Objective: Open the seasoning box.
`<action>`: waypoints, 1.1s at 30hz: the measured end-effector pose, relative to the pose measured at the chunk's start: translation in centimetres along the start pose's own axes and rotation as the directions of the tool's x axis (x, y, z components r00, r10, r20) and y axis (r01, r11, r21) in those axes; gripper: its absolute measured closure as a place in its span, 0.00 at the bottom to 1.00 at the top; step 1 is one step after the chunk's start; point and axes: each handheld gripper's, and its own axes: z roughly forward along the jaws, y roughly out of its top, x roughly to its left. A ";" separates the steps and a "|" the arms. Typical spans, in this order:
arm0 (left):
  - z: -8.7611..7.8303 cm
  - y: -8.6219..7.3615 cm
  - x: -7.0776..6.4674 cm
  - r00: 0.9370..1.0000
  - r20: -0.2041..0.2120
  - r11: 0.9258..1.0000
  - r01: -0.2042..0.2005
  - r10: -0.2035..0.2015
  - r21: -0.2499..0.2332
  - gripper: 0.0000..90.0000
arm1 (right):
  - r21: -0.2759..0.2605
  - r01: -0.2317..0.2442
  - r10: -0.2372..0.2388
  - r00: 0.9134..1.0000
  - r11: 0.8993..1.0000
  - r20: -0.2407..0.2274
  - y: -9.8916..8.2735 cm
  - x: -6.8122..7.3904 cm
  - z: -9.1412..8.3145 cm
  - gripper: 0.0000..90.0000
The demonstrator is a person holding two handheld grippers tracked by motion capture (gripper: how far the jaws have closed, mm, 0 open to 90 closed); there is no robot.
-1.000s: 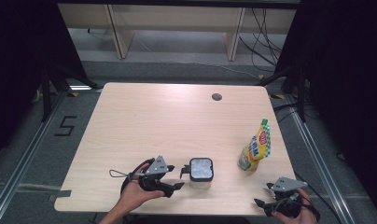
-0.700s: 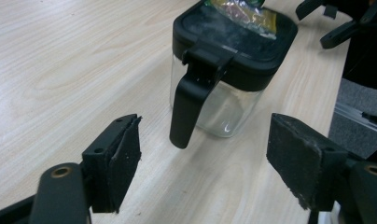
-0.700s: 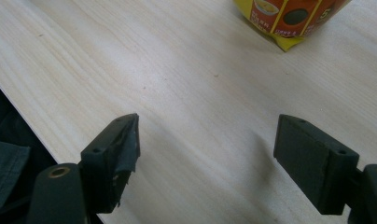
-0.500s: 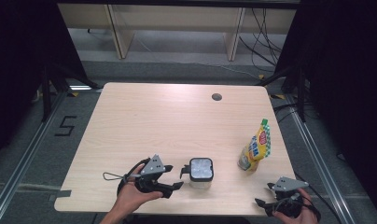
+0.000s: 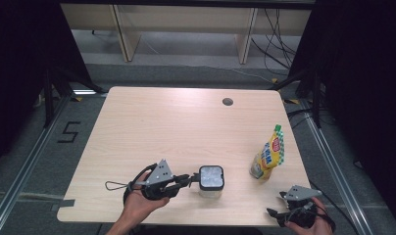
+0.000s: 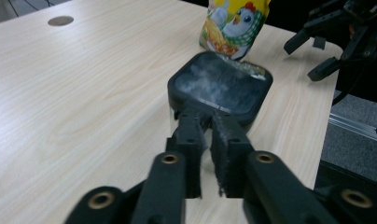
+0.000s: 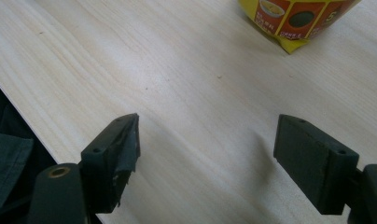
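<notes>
A small clear container with a black lid (image 5: 211,178) (image 6: 221,86) stands near the table's front edge. My left gripper (image 5: 190,179) (image 6: 204,122) reaches it from the left. Its jaws have just been closing, and they now pinch the tab at the lid's near edge. A yellow snack pouch (image 5: 269,155) (image 6: 233,23) (image 7: 298,18) stands upright to the right of the container. My right gripper (image 5: 277,204) (image 7: 207,140) (image 6: 326,46) hovers at the front right corner, open, with bare tabletop between its jaws.
The light wooden table (image 5: 186,127) has a round cable hole (image 5: 228,102) (image 6: 60,20) at the far side. Its front edge runs close under both hands. Dark curtains and metal rails flank the table.
The left gripper's jaws have closed together on the lid's tab, and the left hand has lifted slightly. The container, the pouch and the right gripper have stayed put.
</notes>
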 end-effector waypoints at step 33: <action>2.9 0.8 1.1 1.000 -0.019 1.000 0.007 -0.006 0.025 0.98 | 0.001 0.001 -0.001 1.000 1.000 -0.009 0.0 0.2 0.1 0.28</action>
